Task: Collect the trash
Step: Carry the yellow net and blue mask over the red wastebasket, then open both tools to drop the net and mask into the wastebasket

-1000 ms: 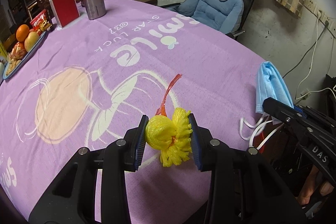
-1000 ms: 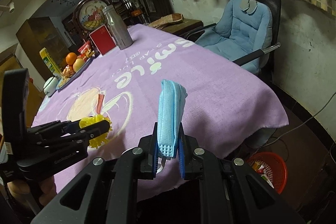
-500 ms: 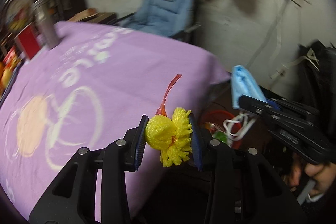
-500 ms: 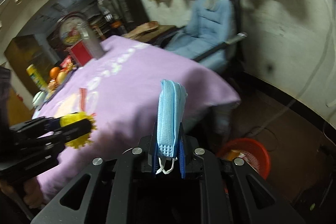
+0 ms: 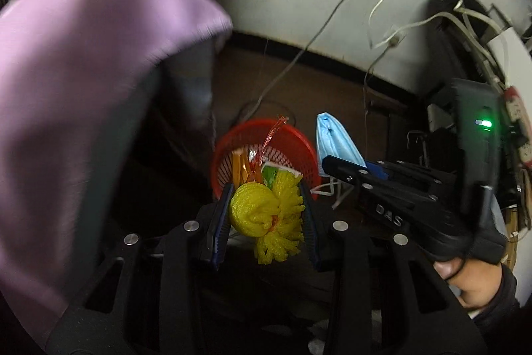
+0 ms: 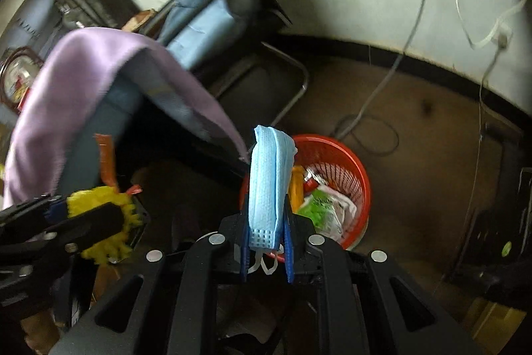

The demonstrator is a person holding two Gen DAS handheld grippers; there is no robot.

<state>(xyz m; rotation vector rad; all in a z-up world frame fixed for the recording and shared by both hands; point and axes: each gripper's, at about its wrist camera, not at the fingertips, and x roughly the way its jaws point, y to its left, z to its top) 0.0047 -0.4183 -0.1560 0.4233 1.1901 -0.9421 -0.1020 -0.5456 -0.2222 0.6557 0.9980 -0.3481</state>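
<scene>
Trash basket (image 6: 357, 175) on brown floor (image 6: 415, 122), left gripper (image 5: 267, 215) pinching yellow netting (image 5: 266, 208), right gripper (image 6: 267, 242) pinching mask (image 6: 267, 182).

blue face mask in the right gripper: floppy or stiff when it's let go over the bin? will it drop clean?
Probably floppy and very light: the blue face mask is thin folded fabric, standing up only because the right gripper pinches its end. Its ear loops dangle loose, so they may snag on a finger. It could flutter rather than fall straight into the red basket.

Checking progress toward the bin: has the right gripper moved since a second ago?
Yes. The right gripper, shut on the blue mask, went from over the purple tablecloth to above the red basket.
</scene>
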